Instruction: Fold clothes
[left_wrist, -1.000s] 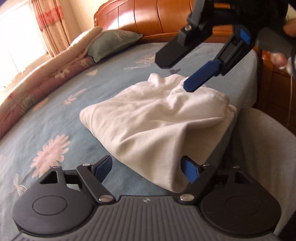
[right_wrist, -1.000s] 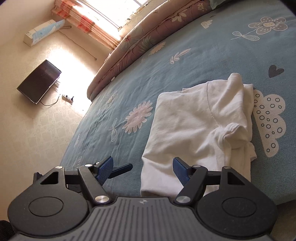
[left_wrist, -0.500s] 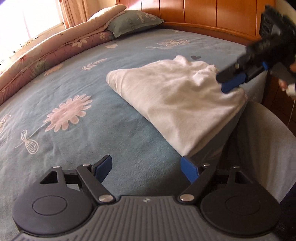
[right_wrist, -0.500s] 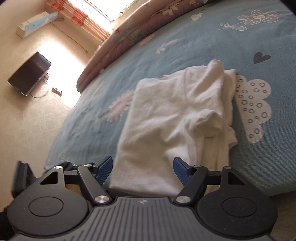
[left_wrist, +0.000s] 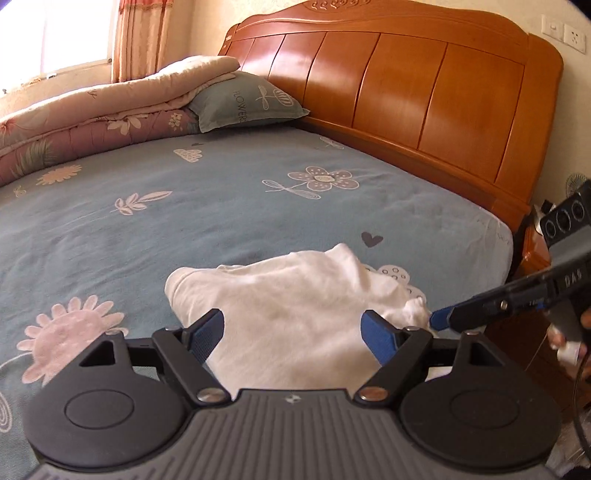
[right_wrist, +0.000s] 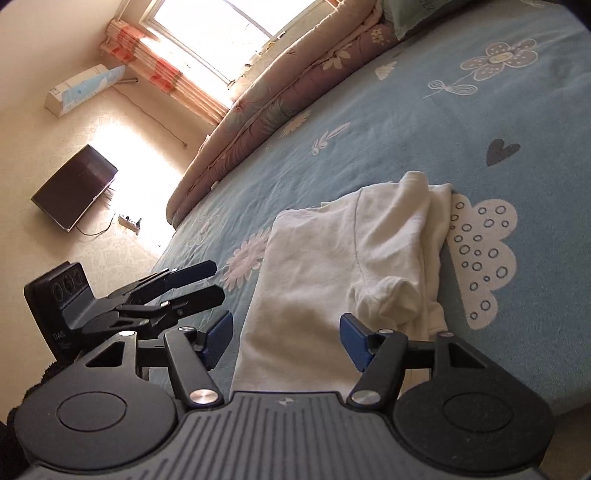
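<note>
Lying folded near the blue floral bed's (left_wrist: 221, 206) six o'clock edge, white garment (left_wrist: 295, 314), left gripper (left_wrist: 293, 334) released, spread wide over it, right gripper (right_wrist: 286, 338) at three o'clock, likewise released, holding nothing.

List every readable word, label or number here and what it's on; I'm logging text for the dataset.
"FLOWERS": on the grey-blue pillow, last letter at a crease, partly cut.
"DAS": on the right gripper body, side view.
"DAS": on the left gripper body; small print beneath is unreadable.
White garment: no text.
</note>
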